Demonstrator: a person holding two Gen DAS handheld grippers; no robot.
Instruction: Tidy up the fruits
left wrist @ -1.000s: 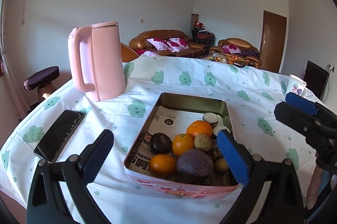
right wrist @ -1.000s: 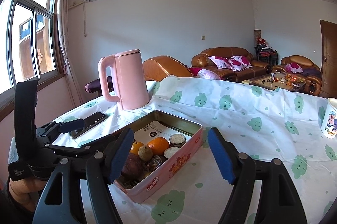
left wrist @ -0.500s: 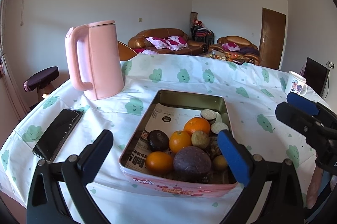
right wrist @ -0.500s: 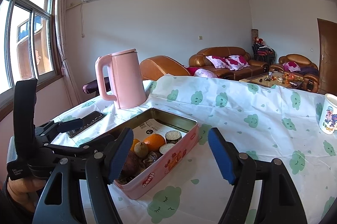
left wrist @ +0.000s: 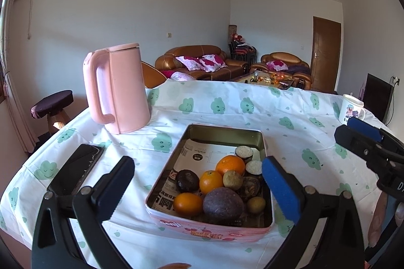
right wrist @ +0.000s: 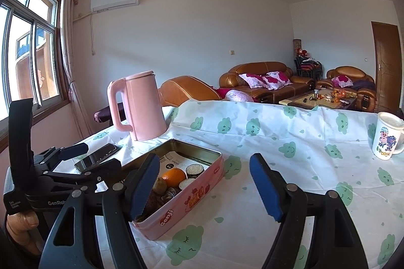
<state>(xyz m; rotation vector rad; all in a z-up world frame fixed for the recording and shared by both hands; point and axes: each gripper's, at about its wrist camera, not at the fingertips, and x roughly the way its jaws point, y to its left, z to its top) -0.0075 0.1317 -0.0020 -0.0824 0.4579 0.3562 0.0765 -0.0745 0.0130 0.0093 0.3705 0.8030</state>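
We log one pink tin (left wrist: pixel 212 228) on the tablecloth (left wrist: pixel 252 117), lined with newspaper, holding three oranges (left wrist: pixel 231 165), two dark purple fruits (left wrist: pixel 223 203) and two white-topped rounds (left wrist: pixel 244 152). Left gripper (left wrist: pixel 197 183) and right gripper (right wrist: pixel 204 183): both jaws wide apart, empty. Also one pink kettle (left wrist: pixel 118 89), one phone (left wrist: pixel 75 173), one mug (right wrist: pixel 387 140).

A metal tin (left wrist: pixel 222 132) with a dull brassy inside and glossy pink printed outer walls, lined with printed paper (left wrist: pixel 199 155). Oranges (left wrist: pixel 231 165) look glossy and finely dimpled (a dark purple fruit (left wrist: pixel 222 203) beside them is matt). The kettle (left wrist: pixel 118 89) is smooth matt pink plastic. The tablecloth (left wrist: pixel 227 107) is thin, wrinkled white cloth. The phone (left wrist: pixel 75 170) shows shiny black glass. The mug (right wrist: pixel 387 140) looks glazed.
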